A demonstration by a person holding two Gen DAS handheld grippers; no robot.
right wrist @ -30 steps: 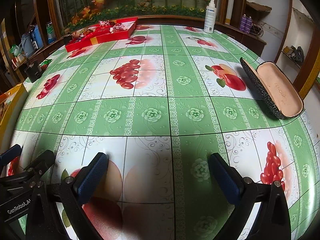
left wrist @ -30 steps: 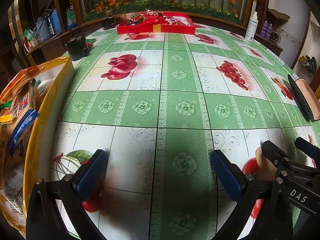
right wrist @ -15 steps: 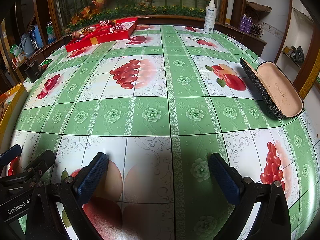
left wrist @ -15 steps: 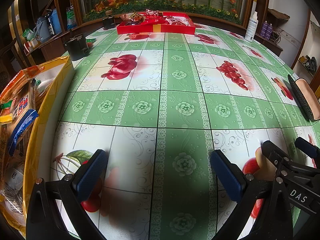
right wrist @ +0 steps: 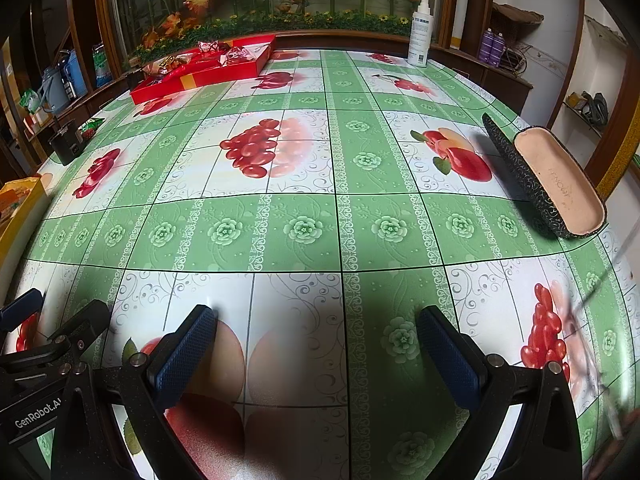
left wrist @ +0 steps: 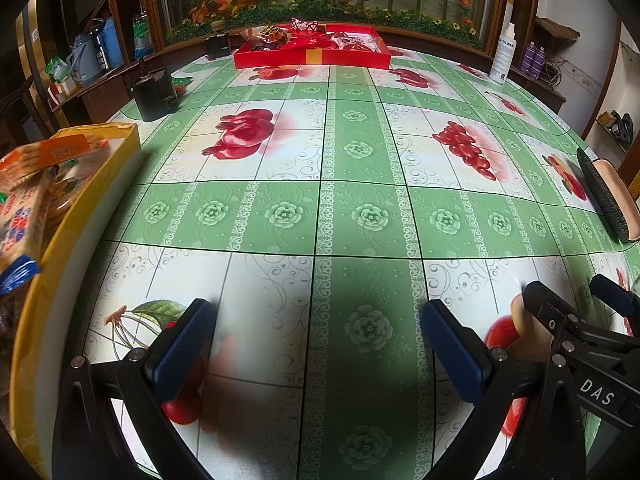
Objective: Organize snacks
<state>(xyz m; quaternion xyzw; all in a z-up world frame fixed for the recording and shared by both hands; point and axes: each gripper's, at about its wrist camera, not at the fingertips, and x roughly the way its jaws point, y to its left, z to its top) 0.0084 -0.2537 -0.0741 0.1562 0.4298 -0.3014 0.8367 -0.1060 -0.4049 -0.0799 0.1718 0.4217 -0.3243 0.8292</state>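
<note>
A yellow box [left wrist: 80, 208] full of snack packets [left wrist: 28, 200] stands at the table's left edge; its corner shows in the right wrist view [right wrist: 20, 208]. A red tray [left wrist: 312, 54] with wrapped snacks sits at the far side, also in the right wrist view [right wrist: 204, 70]. My left gripper [left wrist: 316, 336] is open and empty, low over the tablecloth near the front edge. My right gripper [right wrist: 316, 340] is open and empty, just to the right of the left one; it shows in the left wrist view [left wrist: 576, 320].
An open glasses case [right wrist: 548, 180] lies at the right edge. A black box [left wrist: 154, 94] stands at the far left, with a small green packet [right wrist: 90, 126] beside it. A white spray bottle [right wrist: 420, 32] stands at the back right. Shelves surround the table.
Both wrist views have shifted slightly, the left gripper's a little to the right. Both grippers stay open and empty.
</note>
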